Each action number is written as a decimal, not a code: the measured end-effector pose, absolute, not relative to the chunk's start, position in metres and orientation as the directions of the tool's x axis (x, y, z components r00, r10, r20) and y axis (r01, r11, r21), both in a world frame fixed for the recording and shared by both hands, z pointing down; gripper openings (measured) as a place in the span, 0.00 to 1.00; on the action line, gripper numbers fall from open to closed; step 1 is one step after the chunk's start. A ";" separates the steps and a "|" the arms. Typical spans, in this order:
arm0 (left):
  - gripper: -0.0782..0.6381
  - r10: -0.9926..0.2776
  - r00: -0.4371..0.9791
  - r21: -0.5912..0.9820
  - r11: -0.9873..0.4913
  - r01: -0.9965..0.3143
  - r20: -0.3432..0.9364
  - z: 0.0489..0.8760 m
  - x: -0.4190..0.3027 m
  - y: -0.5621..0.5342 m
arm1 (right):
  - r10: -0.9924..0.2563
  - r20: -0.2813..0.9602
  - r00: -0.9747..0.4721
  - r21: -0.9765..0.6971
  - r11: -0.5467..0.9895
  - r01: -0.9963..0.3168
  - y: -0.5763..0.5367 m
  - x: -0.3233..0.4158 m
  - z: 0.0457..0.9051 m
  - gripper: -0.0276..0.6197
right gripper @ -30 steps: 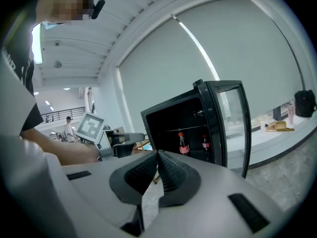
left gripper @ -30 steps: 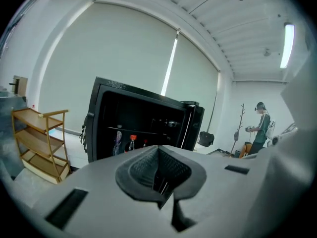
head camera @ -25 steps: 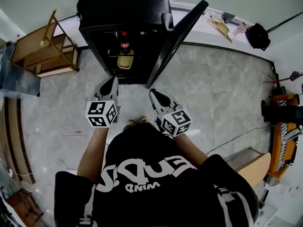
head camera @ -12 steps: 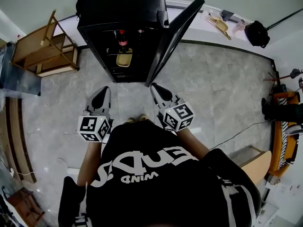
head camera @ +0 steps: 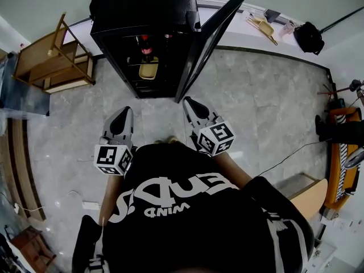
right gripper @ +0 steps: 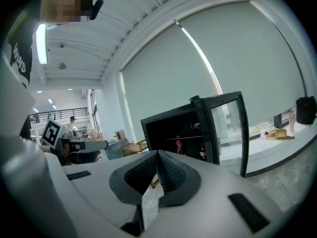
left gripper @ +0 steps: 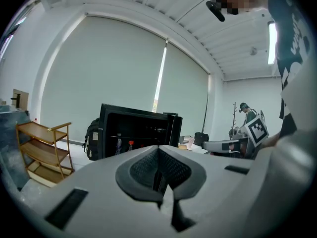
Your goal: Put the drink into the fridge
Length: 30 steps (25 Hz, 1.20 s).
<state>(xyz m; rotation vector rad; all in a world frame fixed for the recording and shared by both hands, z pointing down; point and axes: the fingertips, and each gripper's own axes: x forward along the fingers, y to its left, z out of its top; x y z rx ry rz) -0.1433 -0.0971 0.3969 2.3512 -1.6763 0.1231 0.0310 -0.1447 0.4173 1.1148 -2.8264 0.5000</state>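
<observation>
- One wooden rack [head camera: 54, 56] stands far to the left, next to the wall.
- Next comes the left hand-held gripper [head camera: 125, 112]. It is held out in front of the person, low over the grey floor [head camera: 267, 101]. It is clenched. Its own view shows the two jaws pressed together at the tips with nothing between them [left gripper: 158, 148]. It points toward the fridge but stays well apart from it.
- Then comes the black fridge [head camera: 142, 16]. It stands by the wall and it is open, so you can see inside.
- One drink [head camera: 147, 48] with a red cap stands upright on a shelf inside the fridge. It shows in the left gripper view too [left gripper: 130, 146]. No hand-held gripper is touching it.
- Something yellow [head camera: 149, 71] sits just below the drink, also inside the fridge. I cannot tell what it is.
- Next is the right hand-held gripper [head camera: 188, 100]. It is clenched too, with its jaws together and nothing in them [right gripper: 158, 154]. Its tip is near the bottom edge of the door.
- That door [head camera: 207, 44] swings out wide on the right side of the fridge.
- Far to the right, a black bag [head camera: 309, 37] sits by the wall.
</observation>
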 end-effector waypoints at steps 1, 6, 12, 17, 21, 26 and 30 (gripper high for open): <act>0.12 -0.920 0.332 0.149 -0.305 -0.941 0.210 0.398 -0.144 -0.097 | -0.658 0.170 -0.734 -0.269 0.685 -0.677 -0.145 0.031 0.417 0.08; 0.12 -0.925 0.328 0.135 -0.306 -0.942 0.190 0.405 -0.143 -0.103 | -0.680 0.152 -0.717 -0.259 0.672 -0.693 -0.147 0.034 0.425 0.08; 0.12 -0.932 0.309 0.131 -0.288 -0.949 0.189 0.423 -0.148 -0.108 | -0.686 0.168 -0.708 -0.253 0.664 -0.704 -0.145 0.037 0.438 0.08; 0.12 -0.926 0.302 0.143 -0.275 -0.951 0.228 0.433 -0.147 -0.106 | -0.673 0.182 -0.717 -0.247 0.674 -0.696 -0.143 0.036 0.443 0.08; 0.12 -0.934 0.288 0.138 -0.264 -0.955 0.210 0.432 -0.146 -0.110 | -0.664 0.182 -0.725 -0.244 0.684 -0.687 -0.143 0.034 0.443 0.08; 0.12 -0.928 0.291 0.162 -0.259 -0.952 0.231 0.435 -0.144 -0.110 | -0.660 0.180 -0.730 -0.235 0.692 -0.683 -0.144 0.033 0.442 0.08; 0.12 -0.932 0.288 0.149 -0.259 -0.954 0.221 0.434 -0.145 -0.112 | -0.663 0.177 -0.727 -0.238 0.688 -0.686 -0.147 0.033 0.442 0.08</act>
